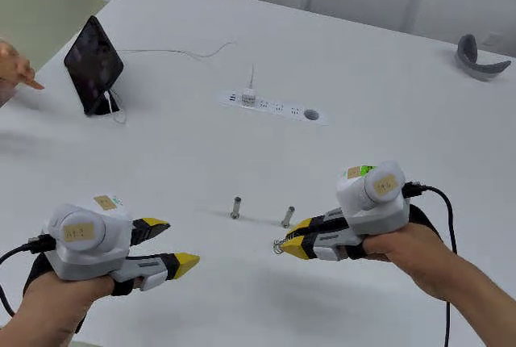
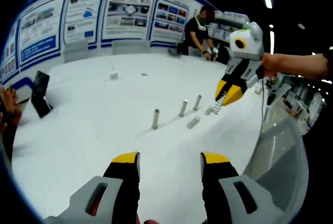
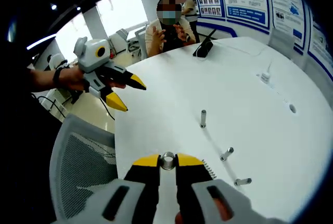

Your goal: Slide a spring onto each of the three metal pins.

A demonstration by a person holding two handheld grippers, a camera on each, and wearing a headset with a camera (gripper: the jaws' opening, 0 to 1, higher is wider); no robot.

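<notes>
Fingertips point(image 1: 298, 248) of the right gripper point(image 1: 290, 240) are being pressed together on a spring point(image 1: 278, 246), which is being held low over the white table point(image 1: 363, 105), just beside the nearer of the metal pins point(image 1: 288, 216). The left gripper point(image 1: 171, 244) is being held with its jaws apart and empty, well to the left. A spring is judged as being brought to a pin. Next, careful alignment of the coil's open end over the pin's top is being called for, then a push down along it.
</notes>
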